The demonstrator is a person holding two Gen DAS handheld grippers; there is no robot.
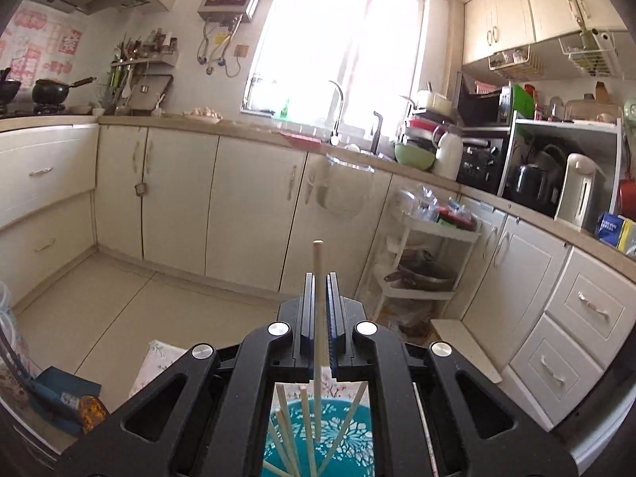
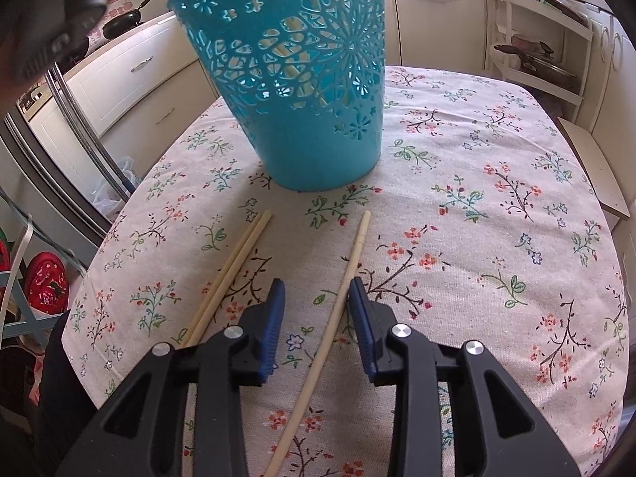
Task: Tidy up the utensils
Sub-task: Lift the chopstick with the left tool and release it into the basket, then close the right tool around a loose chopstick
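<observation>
- Chopsticks are the job: one chopstick (image 1: pixel 318 298) is pinched upright in the left tool (image 1: pixel 318 278), its lower end hanging over the blue holder (image 1: pixel 346 429), where several others (image 1: pixel 286 433) already lean.
- On the flowered cloth of the surface (image 2: pixel 497 206), a single chopstick (image 2: pixel 338 302) lies between the pads of the right tool (image 2: pixel 316 286), running from about 7 o'clock up toward 12 o'clock, where the holder (image 2: pixel 302 99) stands.
- That right tool stands partly open, its pads apart and clamping nothing; the stick lies close against the right-hand pad (image 2: pixel 359 310), possibly touching it.
- A pair of chopsticks (image 2: pixel 230 274) lies at about 10 o'clock from the right tool, just beside its left finger.
- Risk, as I judge it: the held stick is thin and gripped partway up, so it could pivot or slide as it comes down and miss the rim.
- Closing the right tool off-centre could roll the loose stick away or nudge the pair.
- A knock against the light holder could tip it.
</observation>
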